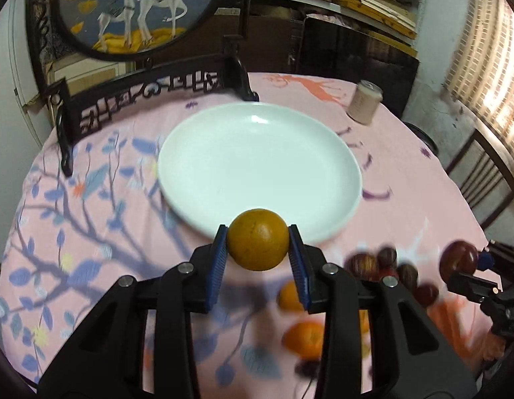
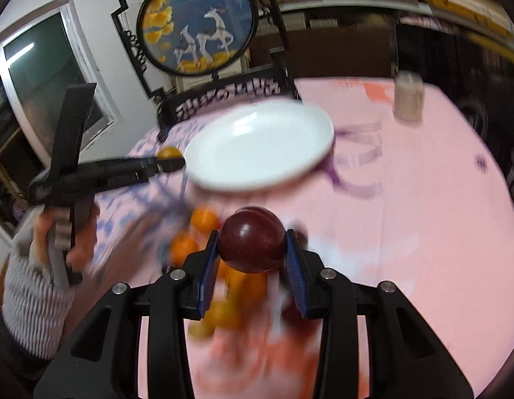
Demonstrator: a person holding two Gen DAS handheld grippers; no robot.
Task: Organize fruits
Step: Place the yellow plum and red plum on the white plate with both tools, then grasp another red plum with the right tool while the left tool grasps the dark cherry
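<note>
Pink printed cloth (image 1: pixel 406 179) covers the round table; a white plate (image 1: pixel 257 166) lies flat at its centre. Loose oranges (image 1: pixel 305 339) and plums (image 1: pixel 365 264) lie blurred on the near side of the plate. Left gripper (image 1: pixel 258 244) clamps a round orange (image 1: pixel 257 239), no long axis evident, above the plate's near rim. Right gripper (image 2: pixel 252 242) clamps a dark plum (image 2: pixel 252 239). Only the right wrist view shows the person's left hand (image 2: pixel 74 232), gripping its handle, tool levelled toward the plate.

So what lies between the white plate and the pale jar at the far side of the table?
Only bare pink tablecloth with printed marks separates the plate and the jar; the left wrist view shows it.
</note>
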